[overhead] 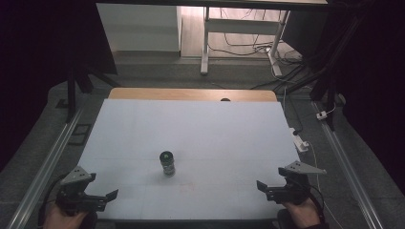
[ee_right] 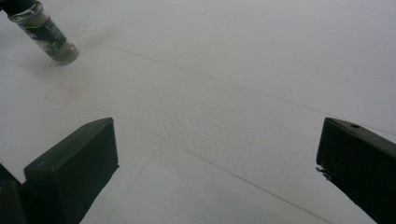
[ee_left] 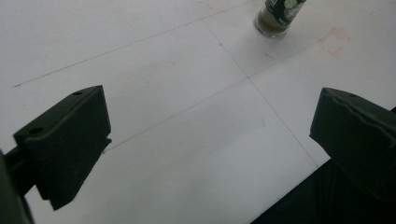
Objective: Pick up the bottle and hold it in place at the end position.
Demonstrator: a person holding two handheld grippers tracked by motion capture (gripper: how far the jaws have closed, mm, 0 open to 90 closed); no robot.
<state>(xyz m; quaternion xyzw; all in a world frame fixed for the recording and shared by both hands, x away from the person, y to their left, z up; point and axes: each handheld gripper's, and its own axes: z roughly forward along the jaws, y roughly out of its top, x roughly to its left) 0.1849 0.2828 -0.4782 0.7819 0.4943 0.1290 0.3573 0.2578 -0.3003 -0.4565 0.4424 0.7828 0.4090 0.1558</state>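
I saw the small dark-capped glass spice jar (overhead: pixel 167 163) standing upright near the middle of the white worktop (overhead: pixel 215 129), well apart from my left hand-held gripper (overhead: pixel 102 199) and right hand-held gripper (overhead: pixel 267 190), between them; both were released, jaws wide, empty

One spice jar (overhead: pixel 167 163) on one white table (overhead: pixel 215 129); two grippers: left (overhead: pixel 102 199), right (overhead: pixel 267 190).
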